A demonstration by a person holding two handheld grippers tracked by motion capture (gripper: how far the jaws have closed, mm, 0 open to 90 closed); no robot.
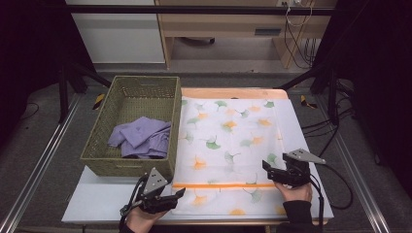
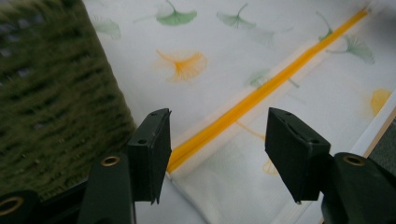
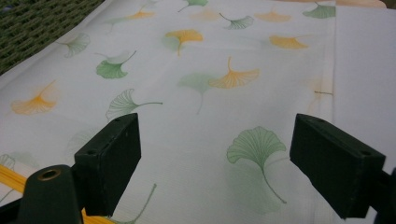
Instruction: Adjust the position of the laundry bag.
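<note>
Cloth (image 1: 228,145) with the ginkgo-leaf print lies spread flat on the bench (image 1: 97,201), its left edge touching the green woven basket (image 1: 97,158). Its near end is folded over along an orange band (image 1: 223,185) that runs across, from our left to our right. The long axis of the cloth runs away from us, so we judge that the coming grasp turns on the two near corners. The left gripper (image 1: 180,192) sits at the near left corner, just beside the basket; its jaws are apart with the end of the orange band (image 2: 252,95) and the fold's corner lying between and just ahead of them, pads not yet pressing. The right gripper (image 1: 267,167) rests over the near right part of the cloth (image 3: 201,93), jaws wide and released, holding nothing. Purple fabric (image 1: 141,138) sits inside the basket.
</note>
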